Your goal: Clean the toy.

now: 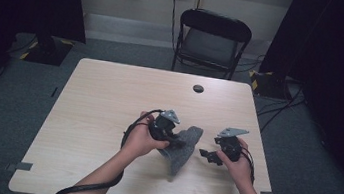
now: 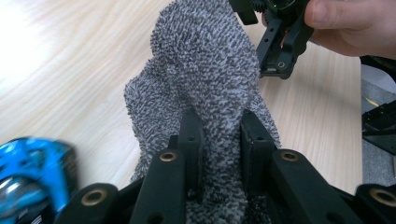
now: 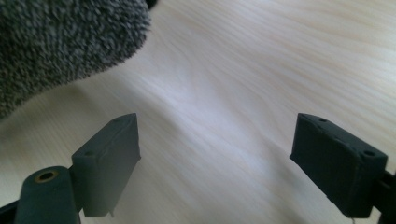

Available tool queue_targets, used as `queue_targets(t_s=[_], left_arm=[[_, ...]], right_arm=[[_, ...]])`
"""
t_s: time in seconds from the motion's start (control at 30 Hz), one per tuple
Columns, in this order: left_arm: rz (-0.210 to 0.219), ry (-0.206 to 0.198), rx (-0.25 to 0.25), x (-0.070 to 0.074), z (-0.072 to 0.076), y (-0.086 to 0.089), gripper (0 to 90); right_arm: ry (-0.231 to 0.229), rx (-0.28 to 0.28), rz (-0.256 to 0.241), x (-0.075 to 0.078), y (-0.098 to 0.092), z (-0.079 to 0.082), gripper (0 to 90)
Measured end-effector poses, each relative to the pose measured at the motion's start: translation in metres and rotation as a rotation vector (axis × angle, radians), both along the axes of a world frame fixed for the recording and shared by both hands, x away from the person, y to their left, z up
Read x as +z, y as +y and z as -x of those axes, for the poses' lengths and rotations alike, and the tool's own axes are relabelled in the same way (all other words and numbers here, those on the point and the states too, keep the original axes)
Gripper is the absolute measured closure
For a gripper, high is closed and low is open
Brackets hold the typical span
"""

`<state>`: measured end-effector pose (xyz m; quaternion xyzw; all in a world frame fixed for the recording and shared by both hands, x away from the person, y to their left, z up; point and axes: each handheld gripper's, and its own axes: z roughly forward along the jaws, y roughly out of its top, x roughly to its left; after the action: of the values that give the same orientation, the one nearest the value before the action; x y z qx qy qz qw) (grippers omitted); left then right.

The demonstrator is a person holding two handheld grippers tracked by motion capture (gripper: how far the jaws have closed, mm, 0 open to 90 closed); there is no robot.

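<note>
A grey fuzzy cloth (image 1: 184, 148) lies bunched on the wooden table (image 1: 109, 99) near its front middle. My left gripper (image 1: 170, 138) is shut on a fold of this cloth (image 2: 205, 79), which bulges up between the black jaws in the left gripper view; the left gripper (image 2: 219, 140) pinches it low down. My right gripper (image 1: 206, 155) hovers just right of the cloth, open with nothing between its pads (image 3: 114, 154). A corner of the cloth (image 3: 60, 42) hangs at the upper left of the right gripper view, apart from the right gripper (image 3: 215, 154).
A small dark round hole (image 1: 198, 88) sits near the table's far edge. A black folding chair (image 1: 210, 41) stands behind the table. A blue object (image 2: 32, 172) shows blurred at the lower left of the left gripper view. Cables lie on the floor at the right.
</note>
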<state>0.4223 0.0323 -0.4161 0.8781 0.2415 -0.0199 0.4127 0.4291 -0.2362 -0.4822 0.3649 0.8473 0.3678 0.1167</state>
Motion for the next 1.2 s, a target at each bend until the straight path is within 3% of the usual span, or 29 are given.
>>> queue_targets(t_s=[0.33,0.57,0.87,1.07,1.2], left_arm=[[-0.014,0.012,-0.012,-0.022,-0.004,-0.038,73.6],[-0.054,0.011,-0.02,-0.036,-0.005,-0.053,73.0],[-0.077,0.001,-0.029,-0.042,-0.003,-0.057,70.2],[-0.081,-0.014,-0.017,-0.043,-0.002,-0.057,66.7],[-0.085,-0.022,-0.002,-0.042,-0.002,-0.056,52.5]], right_arm=[[-0.004,-0.041,0.004,-0.005,-0.024,0.004,14.8],[-0.006,-0.056,0.026,-0.013,-0.036,0.01,14.7],[-0.064,-0.074,0.026,-0.019,-0.04,0.015,14.1],[-0.066,-0.073,0.024,-0.02,-0.04,0.014,13.9],[-0.066,-0.073,0.024,-0.02,-0.04,0.014,13.9]])
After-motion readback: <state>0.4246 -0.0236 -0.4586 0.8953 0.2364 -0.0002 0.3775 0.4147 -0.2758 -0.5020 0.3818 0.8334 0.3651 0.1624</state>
